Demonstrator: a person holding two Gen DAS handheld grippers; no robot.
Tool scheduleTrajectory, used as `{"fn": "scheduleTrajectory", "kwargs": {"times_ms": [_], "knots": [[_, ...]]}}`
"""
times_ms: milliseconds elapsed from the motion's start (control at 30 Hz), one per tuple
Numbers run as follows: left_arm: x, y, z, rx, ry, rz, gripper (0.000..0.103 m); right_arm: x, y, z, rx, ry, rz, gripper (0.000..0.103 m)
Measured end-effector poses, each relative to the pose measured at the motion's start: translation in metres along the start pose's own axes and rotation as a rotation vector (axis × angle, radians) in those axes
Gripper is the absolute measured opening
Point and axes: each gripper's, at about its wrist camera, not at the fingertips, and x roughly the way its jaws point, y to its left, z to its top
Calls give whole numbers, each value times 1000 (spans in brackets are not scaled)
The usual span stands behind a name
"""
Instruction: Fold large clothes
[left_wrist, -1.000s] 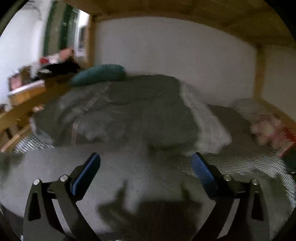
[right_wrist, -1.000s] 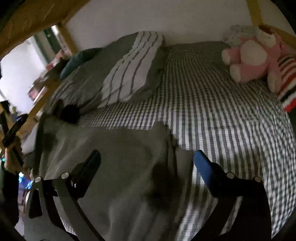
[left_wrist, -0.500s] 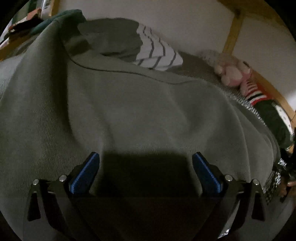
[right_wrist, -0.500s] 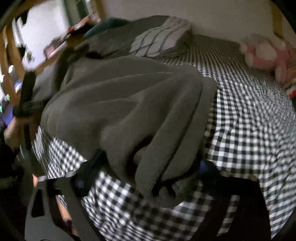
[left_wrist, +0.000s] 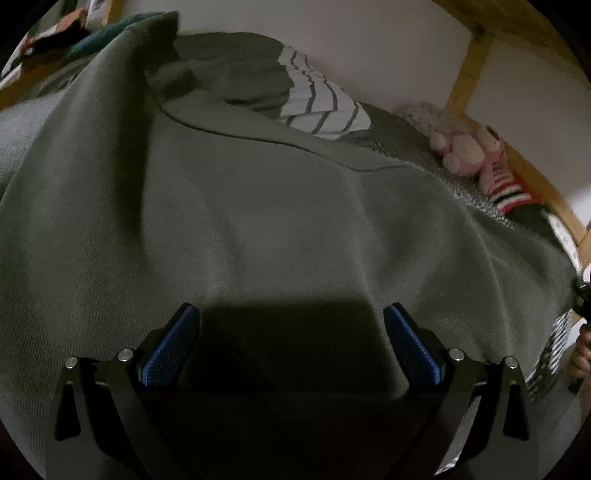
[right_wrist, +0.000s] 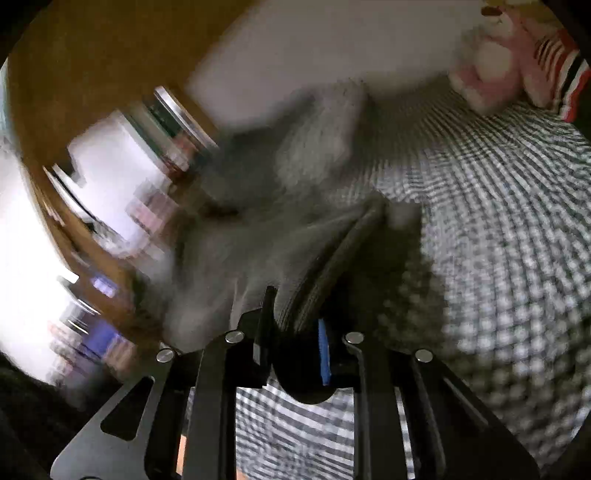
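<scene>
A large grey knit garment (left_wrist: 277, 221) lies spread over the bed and fills the left wrist view. My left gripper (left_wrist: 291, 332) is open, its blue pads wide apart just above the cloth near its front edge, holding nothing. In the right wrist view, which is blurred by motion, my right gripper (right_wrist: 295, 328) is shut on a bunched edge of the grey garment (right_wrist: 303, 254) and holds it up above the checked sheet (right_wrist: 498, 221).
A grey and white striped pillow (left_wrist: 317, 107) lies behind the garment. A pink plush toy (left_wrist: 465, 151) sits at the far right by the wooden bed frame (left_wrist: 465, 74); it also shows in the right wrist view (right_wrist: 495, 70). Shelves (right_wrist: 110, 184) stand left.
My right gripper has closed on the garment's edge and lifted it, swinging fast. My left gripper has stayed open over the cloth, hardly moving in the last half second.
</scene>
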Motion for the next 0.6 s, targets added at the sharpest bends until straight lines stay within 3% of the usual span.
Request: {"fn": "scheduleTrajectory", "kwargs": {"times_ms": [67,100,133,233,267,367,400,467,500,567,600], "knots": [[0,1,0,-7,-9,0,99,17,12,-6,-34,55,-12,33],[-1,1,-2,-6,-11,-1,99,16,13,-4,-33,36,9,28],[-2,2,-2,-3,-13,-2,98,12,12,-1,-2,-9,50,20],[-4,5,0,-12,-12,-20,98,-38,-46,5,342,-325,176,10],[-5,7,0,-31,-19,-47,98,-43,-61,1,409,-344,160,10],[-1,4,0,-19,-7,-37,98,-20,-67,-7,457,-219,28,10],[-2,3,-1,-14,-10,-31,99,-11,-65,-8,452,-140,-8,13],[-8,0,2,-26,9,-14,98,-17,-54,-4,385,-103,-101,49],[-18,-1,6,-30,-1,-15,98,-28,-36,2,319,-149,-194,95],[-44,-5,14,-17,-88,-12,98,-52,-11,11,231,-279,-309,100],[-56,-9,21,-9,-137,14,98,-55,7,28,156,-293,-353,100]]}}
